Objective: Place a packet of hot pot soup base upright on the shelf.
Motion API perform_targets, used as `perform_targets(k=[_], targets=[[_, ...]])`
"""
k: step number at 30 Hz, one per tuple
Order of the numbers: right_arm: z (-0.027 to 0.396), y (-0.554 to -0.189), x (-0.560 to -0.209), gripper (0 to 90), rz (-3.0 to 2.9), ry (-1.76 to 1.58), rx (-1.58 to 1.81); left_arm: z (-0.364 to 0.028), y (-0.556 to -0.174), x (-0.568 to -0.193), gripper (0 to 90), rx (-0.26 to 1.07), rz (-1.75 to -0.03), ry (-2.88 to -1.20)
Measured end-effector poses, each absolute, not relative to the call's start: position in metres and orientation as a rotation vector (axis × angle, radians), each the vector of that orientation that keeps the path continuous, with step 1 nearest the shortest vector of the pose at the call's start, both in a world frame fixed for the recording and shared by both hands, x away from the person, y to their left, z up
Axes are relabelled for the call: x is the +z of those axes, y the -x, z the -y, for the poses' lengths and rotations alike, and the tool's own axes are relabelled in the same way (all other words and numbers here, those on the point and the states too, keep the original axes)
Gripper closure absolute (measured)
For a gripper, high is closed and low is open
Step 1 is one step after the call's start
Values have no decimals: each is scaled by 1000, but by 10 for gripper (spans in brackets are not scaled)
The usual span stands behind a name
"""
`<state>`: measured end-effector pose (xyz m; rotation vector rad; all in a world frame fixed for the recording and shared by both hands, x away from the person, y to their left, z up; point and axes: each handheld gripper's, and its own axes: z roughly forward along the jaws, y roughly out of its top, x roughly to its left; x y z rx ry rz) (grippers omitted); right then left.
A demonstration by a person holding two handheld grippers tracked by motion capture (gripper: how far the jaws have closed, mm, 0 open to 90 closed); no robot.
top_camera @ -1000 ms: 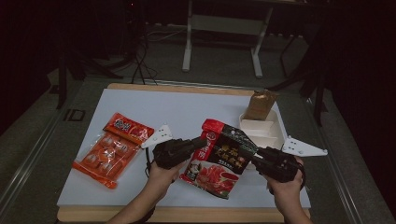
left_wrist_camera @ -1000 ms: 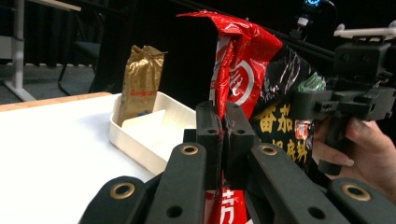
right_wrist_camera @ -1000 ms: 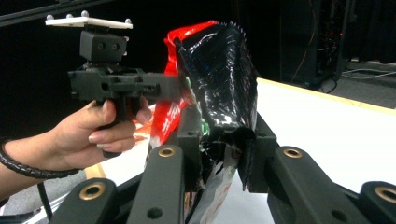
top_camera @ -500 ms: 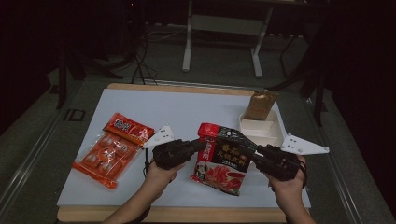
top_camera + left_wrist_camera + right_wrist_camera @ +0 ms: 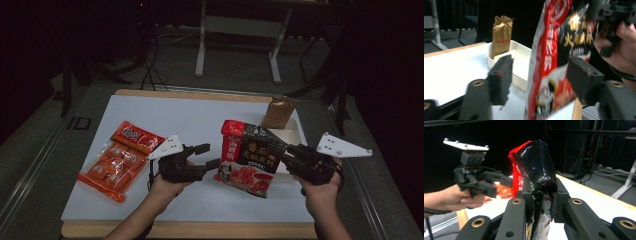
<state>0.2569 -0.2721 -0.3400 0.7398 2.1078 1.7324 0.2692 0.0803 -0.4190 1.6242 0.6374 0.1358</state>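
Our right gripper (image 5: pixel 541 202) has its black jaws pinched on the edge of the red-and-black glossy plastic food pouch (image 5: pixel 250 157), which hangs lifted over the white tabletop (image 5: pixel 200 120), just in front of the shallow white plastic tray (image 5: pixel 295 135). Our left gripper (image 5: pixel 212 156) has just been opening: in the left gripper view its jaws stand well apart with the pouch (image 5: pixel 554 62) passing between them, and neither pad presses on it, so the whole weight now rests with the right side.

As we read it, the step in hand is the handover, and then carrying the pouch to the tray. To do it well we should keep the right pinch firm, since the film is slick and the bag swings from one edge. We should draw the left gripper straight back until both jaws are free of the pouch, so that nothing snags. Then we should lift high enough to pass the tray's rim.

Farther off, the brown paper bag (image 5: pixel 278 112) stands upright at the tray's far end, so we should aim for the nearer part. Well to the left lies the orange packet of wrapped snacks (image 5: pixel 120 160), untouched.
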Motion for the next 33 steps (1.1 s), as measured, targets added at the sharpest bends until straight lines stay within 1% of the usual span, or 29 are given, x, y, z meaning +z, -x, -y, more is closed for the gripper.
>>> perform_targets(k=[2, 4, 6, 7, 10, 13, 15, 21, 23, 33], targets=[[276, -260, -336, 771, -2096, -735, 1726, -83, -269, -420, 306, 116, -648, -1628], [280, -263, -333, 770, -2080, -737, 1745, -85, -268, -422, 226, 92, -626, -1651], [283, -266, -331, 770, -2057, -719, 1749, -86, -265, -425, 215, 105, -616, -1670], [285, -267, -330, 770, -2052, -718, 1753, -87, -264, -427, 178, 97, -612, -1680], [290, -271, -328, 770, -2039, -744, 1748, -90, -261, -431, 128, 113, -614, -1693], [294, -276, -325, 770, -2027, -759, 1732, -94, -258, -434, 54, 121, -623, -1697], [297, -279, -324, 770, -2014, -768, 1725, -98, -255, -437, 21, 127, -641, -1735], [308, -288, -322, 770, -1986, -797, 1709, -107, -250, -446, 14, 151, -661, -1712], [313, -292, -321, 770, -1972, -808, 1700, -109, -246, -450, 14, 191, -658, -1746], [332, -312, -318, 769, -1892, -869, 1679, -114, -236, -469, 15, 259, -618, -1804]])
